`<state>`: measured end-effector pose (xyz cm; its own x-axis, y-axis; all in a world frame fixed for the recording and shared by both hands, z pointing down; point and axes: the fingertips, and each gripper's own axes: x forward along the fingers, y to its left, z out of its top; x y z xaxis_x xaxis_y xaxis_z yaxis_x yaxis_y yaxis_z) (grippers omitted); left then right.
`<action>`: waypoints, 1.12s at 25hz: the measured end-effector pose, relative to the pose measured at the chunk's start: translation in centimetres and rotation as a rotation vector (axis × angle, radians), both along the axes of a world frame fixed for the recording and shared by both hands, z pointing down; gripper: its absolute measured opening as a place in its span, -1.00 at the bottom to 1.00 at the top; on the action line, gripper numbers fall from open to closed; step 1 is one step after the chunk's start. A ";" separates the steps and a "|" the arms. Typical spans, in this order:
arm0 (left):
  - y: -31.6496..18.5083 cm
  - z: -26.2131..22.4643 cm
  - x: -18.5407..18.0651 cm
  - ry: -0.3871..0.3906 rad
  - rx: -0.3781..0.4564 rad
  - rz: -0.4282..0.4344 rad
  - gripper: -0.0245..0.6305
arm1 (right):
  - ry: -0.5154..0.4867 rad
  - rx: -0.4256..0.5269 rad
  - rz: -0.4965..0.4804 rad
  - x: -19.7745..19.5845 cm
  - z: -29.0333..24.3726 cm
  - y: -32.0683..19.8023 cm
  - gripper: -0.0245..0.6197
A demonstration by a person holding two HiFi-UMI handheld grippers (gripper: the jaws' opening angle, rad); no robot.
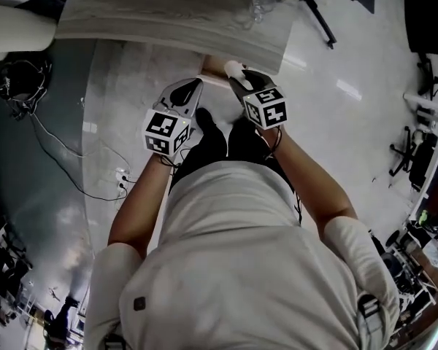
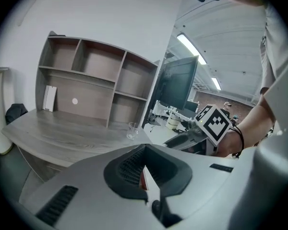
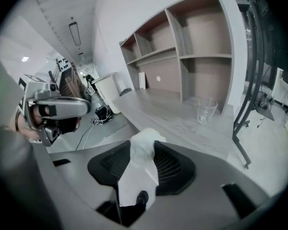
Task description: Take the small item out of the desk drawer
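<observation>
A small white crumpled item (image 3: 144,150) sits pinched between the black pads of my right gripper (image 3: 142,172). In the head view the same white item (image 1: 234,68) pokes out of the right gripper (image 1: 239,77) just below the edge of the grey wooden desk (image 1: 168,13). My left gripper (image 1: 194,87) hangs beside it to the left. In the left gripper view its pads (image 2: 129,169) meet, and the left gripper (image 2: 145,170) holds nothing. I cannot make out the drawer itself in any view.
A clear glass (image 1: 261,6) stands on the desk near its right end. An open shelf unit (image 2: 96,80) rises at the back of the desk. Cables (image 1: 58,152) trail over the floor at left. A black stand (image 1: 325,17) is to the right of the desk.
</observation>
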<state>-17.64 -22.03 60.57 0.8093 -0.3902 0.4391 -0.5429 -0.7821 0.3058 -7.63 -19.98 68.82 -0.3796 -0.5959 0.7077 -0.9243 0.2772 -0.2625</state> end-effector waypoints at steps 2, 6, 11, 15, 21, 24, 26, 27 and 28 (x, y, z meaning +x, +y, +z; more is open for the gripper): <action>0.1 -1.4 -0.4 0.012 0.018 0.003 -0.88 | -0.010 0.042 -0.004 -0.4 -2.3 -0.3 -0.43; 0.8 -4.8 -0.8 0.035 0.050 0.002 -0.88 | -0.038 0.129 -0.017 -0.7 -7.9 -0.5 -0.42; 0.8 -9.0 -1.1 0.075 0.108 0.000 -0.88 | -0.064 0.256 -0.056 -1.6 -13.7 -0.8 -0.42; 1.6 -10.8 -1.3 0.085 0.140 -0.001 -0.88 | -0.069 0.319 -0.084 -1.8 -16.4 0.3 -0.42; 2.0 -12.7 -0.7 0.096 0.164 -0.041 -0.88 | -0.101 0.369 -0.095 -0.6 -18.6 0.7 -0.42; 2.3 -13.6 0.1 0.093 0.181 -0.064 -0.88 | -0.116 0.391 -0.116 0.2 -19.6 1.1 -0.42; 2.6 -14.3 0.7 0.090 0.195 -0.080 -0.88 | -0.124 0.404 -0.134 0.8 -20.3 1.5 -0.42; 2.8 -14.7 1.0 0.089 0.202 -0.089 -0.88 | -0.128 0.412 -0.142 1.2 -20.7 1.8 -0.42; 3.1 -15.0 1.3 0.088 0.210 -0.098 -0.88 | -0.132 0.420 -0.150 1.5 -21.0 2.1 -0.42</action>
<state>-16.37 -18.95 45.57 0.7945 -0.5442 0.2695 -0.5981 -0.7782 0.1917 -6.12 -17.91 47.79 -0.5537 -0.7523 0.3569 -0.8324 0.5124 -0.2114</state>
